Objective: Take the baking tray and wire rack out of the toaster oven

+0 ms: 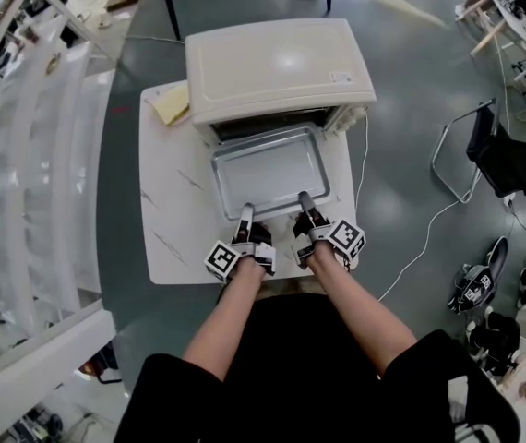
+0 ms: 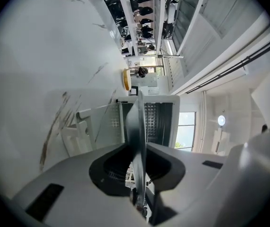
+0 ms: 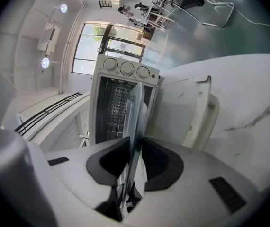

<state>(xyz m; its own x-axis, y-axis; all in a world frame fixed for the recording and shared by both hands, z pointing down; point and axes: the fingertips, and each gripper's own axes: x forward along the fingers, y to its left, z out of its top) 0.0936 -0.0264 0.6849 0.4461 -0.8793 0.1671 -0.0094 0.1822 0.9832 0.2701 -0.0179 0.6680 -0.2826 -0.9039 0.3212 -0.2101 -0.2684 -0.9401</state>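
A cream toaster oven (image 1: 280,67) stands at the back of a white table (image 1: 175,220). The silver baking tray (image 1: 270,169) sticks out of its mouth towards me, most of it outside. My left gripper (image 1: 245,212) is shut on the tray's near rim at the left, and my right gripper (image 1: 305,198) is shut on the same rim at the right. In the left gripper view the tray (image 2: 136,126) runs edge-on between the pads of that gripper (image 2: 137,150). The right gripper (image 3: 134,150) clamps the tray (image 3: 135,122) the same way. A wire grid (image 3: 116,105) shows inside the oven (image 3: 121,74).
The oven door (image 3: 192,112) hangs open under the tray. A yellow pad (image 1: 173,104) lies on the table left of the oven. A white cable (image 1: 411,247) trails off to the right. White shelving (image 1: 32,155) stands on the left and a black chair (image 1: 508,160) on the right.
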